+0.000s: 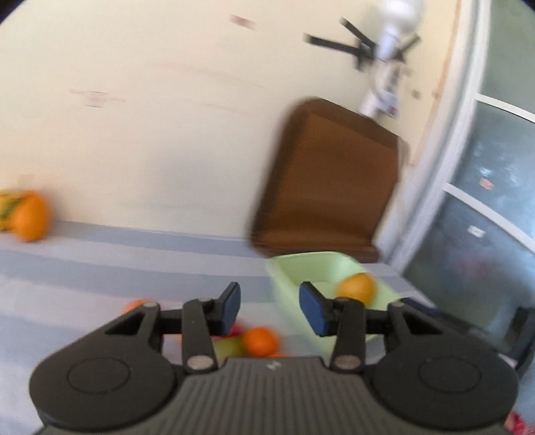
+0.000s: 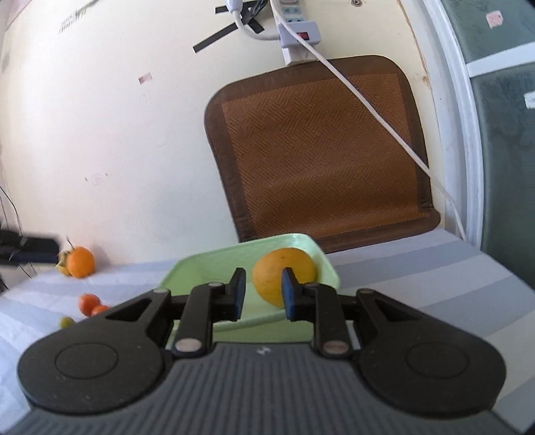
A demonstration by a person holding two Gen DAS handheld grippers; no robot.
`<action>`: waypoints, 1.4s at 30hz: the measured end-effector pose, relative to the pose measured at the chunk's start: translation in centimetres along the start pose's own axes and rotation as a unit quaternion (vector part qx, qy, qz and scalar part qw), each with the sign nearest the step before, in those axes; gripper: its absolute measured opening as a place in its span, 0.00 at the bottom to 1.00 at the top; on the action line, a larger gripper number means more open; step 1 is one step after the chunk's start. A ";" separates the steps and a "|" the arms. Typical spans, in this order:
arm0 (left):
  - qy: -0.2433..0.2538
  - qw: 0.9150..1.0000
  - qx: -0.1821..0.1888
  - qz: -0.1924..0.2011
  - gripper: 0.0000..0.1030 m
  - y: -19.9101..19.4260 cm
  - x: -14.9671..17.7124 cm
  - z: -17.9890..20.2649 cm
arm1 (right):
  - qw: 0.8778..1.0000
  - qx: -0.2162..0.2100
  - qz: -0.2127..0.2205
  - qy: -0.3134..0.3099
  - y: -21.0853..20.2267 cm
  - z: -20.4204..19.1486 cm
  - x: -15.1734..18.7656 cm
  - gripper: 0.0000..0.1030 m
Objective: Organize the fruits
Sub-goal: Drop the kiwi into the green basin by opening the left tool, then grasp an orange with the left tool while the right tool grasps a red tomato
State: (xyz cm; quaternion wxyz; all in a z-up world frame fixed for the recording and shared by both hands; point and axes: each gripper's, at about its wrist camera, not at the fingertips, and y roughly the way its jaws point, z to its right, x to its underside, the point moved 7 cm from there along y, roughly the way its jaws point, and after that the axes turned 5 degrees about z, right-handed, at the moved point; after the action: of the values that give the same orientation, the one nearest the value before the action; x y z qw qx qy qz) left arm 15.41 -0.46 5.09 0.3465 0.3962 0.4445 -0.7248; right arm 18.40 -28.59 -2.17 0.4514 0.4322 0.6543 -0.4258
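Hovering my right tool point(image 2: 261, 290) with jaws apart over the green tray point(image 2: 200, 264), one orange point(image 2: 267, 267) inside; my left tool point(image 1: 270, 308) gapes empty above loose fruit point(image 1: 260, 340).

Not much to read here, honestly. Only mark I can make out is a small pale logo, kind of an "H" shape, stamped on the ribbed body of each gripper: left gripper point(image 1: 270, 309) has it at 6 o'clock from the fingers, right gripper point(image 2: 261, 294) same spot. Wall stickers point(image 2: 144, 78) at 11 o'clock are too blurry to read. Labels on the window point(image 2: 494, 18) at 1 o'clock are smudges too. The power strip point(image 2: 294, 33) shows a red switch, no legible text.
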 end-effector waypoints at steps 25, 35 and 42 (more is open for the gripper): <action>0.084 0.993 -0.066 -0.048 0.59 -0.8 9.9 -2.0 | 0.979 -0.117 -0.162 -0.047 2.3 -13.6 7.1 0.37; 0.096 0.991 -0.059 -0.070 0.40 0.1 10.6 -1.6 | 0.974 -0.101 -0.175 -0.102 2.4 -14.6 8.1 0.32; 0.081 0.993 -0.054 -0.066 0.40 -0.3 10.5 -2.0 | 0.975 -0.105 -0.170 -0.100 1.7 -14.0 7.9 0.30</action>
State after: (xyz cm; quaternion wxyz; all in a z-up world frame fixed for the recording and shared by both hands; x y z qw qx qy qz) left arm 11.01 -0.06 -4.66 0.2813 0.4038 0.5347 -0.6869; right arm 15.12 -13.42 -6.84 0.4786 0.2205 0.7104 -0.4666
